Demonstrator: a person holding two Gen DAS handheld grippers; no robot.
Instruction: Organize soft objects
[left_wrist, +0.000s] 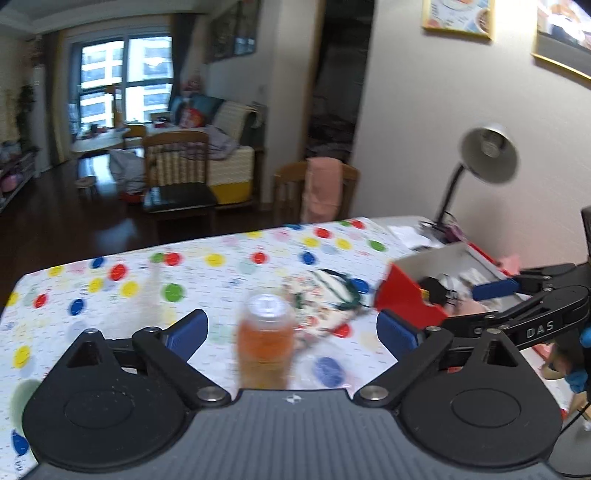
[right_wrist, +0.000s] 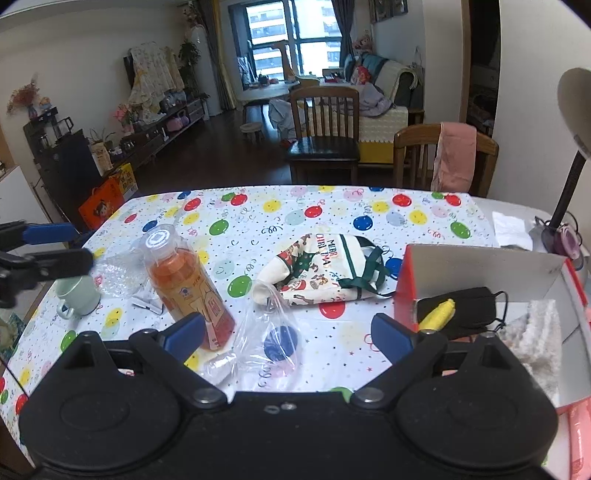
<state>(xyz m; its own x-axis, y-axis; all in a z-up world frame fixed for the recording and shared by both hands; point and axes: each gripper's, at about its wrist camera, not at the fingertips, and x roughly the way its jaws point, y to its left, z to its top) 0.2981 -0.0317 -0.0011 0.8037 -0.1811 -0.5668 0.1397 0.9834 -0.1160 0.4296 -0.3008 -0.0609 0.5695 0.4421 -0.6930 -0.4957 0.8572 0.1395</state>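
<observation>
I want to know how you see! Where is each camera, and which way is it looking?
Left wrist view: sits on the left gripper, looking across the dotted table at the bottle; its own open fingers show, plus the right gripper over the red box.
Right wrist view: sits on the right gripper, facing the Christmas bag; its own open fingers show, plus the left gripper.
Both share bottle, bag, box, lamp.

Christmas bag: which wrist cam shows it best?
Right wrist. The Christmas bag lies sharp and whole there, print and green straps readable, beside the red box. Left wrist shows it motion-blurred, partly behind the bottle.
</observation>
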